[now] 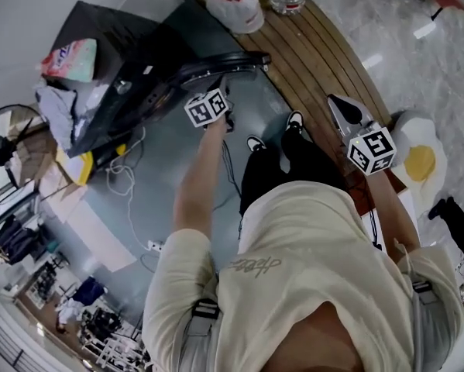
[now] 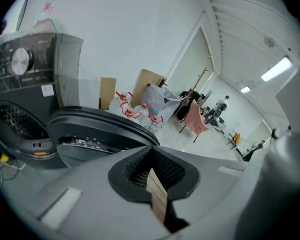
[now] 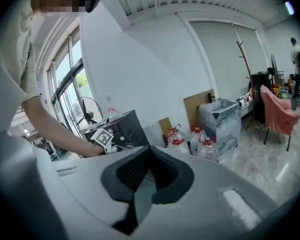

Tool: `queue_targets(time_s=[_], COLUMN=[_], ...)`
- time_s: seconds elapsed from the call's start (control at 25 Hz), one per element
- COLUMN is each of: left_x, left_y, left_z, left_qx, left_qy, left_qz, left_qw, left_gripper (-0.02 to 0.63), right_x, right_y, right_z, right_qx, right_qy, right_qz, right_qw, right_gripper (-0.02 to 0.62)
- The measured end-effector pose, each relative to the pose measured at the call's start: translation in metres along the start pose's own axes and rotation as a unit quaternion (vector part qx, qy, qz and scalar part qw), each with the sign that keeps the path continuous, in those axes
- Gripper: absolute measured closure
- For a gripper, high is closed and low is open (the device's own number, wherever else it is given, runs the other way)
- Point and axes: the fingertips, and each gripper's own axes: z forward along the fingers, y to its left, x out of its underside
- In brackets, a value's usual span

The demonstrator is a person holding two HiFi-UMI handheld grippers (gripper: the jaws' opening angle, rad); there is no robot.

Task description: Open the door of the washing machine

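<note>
left gripper [image 2: 151, 156]: my jaws pinched together, empty | door [image 2: 97, 129]: stands ajar from washing machine [image 2: 19, 84], rim just ahead-left of me | right gripper [image 3: 148, 154]: closed, empty, farther off

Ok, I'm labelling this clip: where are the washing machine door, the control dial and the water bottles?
washing machine door [image 2: 97, 121]: left gripper view, dark outer rim.
control dial [image 2: 20, 61]: left gripper view, silver face.
water bottles [image 2: 125, 109]: left gripper view, red-handled top.
</note>
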Motion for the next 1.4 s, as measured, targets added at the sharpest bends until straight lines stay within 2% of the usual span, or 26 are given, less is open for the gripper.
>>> queue_targets(time_s=[0.08,0.16,0.4,0.64,0.92,1.08,1.2,1.4], left_x=[-0.001,0.000,-0.009,-0.039,-0.096,-0.129,-0.146,-0.169], left_y=[-0.005,-0.009,-0.012,-0.018,-0.025,-0.030,-0.035,-0.048], left_z=[-0.027,-0.055,-0.136,-0.216,-0.291,-0.311,-0.326,-0.364], left_qx=[-0.004,-0.005,-0.010,-0.001,-0.009,-0.016,-0.015,-0.037], left_qy=[-0.009,-0.019,-0.081,-0.149,-0.248,-0.286,-0.305,-0.319], left_qz=[0.046,0.070,0.055,0.073,0.097,0.122,0.138,0.193], left_qw=[0.9989,0.9974,0.9951,0.9861,0.9638,0.9504,0.9423,0.9272], left_gripper=[0.589,0.589,0.589,0.589,0.589,0.589,0.589,0.589], right_x=[-0.006,-0.009,-0.020,-0.045,-0.092,-0.128,-0.151,-0.193], right_y=[0.017,0.035,0.078,0.121,0.156,0.177,0.200,0.235], right_z=[0.012,0.021,0.048,0.073,0.089,0.090,0.088,0.084], right_qx=[-0.019,-0.036,-0.067,-0.089,-0.092,-0.108,-0.118,-0.145], right_qy=[-0.006,-0.010,-0.018,-0.040,-0.066,-0.097,-0.116,-0.158], right_qz=[-0.009,-0.017,-0.043,-0.069,-0.097,-0.153,-0.199,-0.214], right_qw=[1.000,0.999,0.997,0.993,0.989,0.978,0.966,0.953], right_gripper=[0.594,0.594,0.594,0.594,0.594,0.594,0.594,0.594])
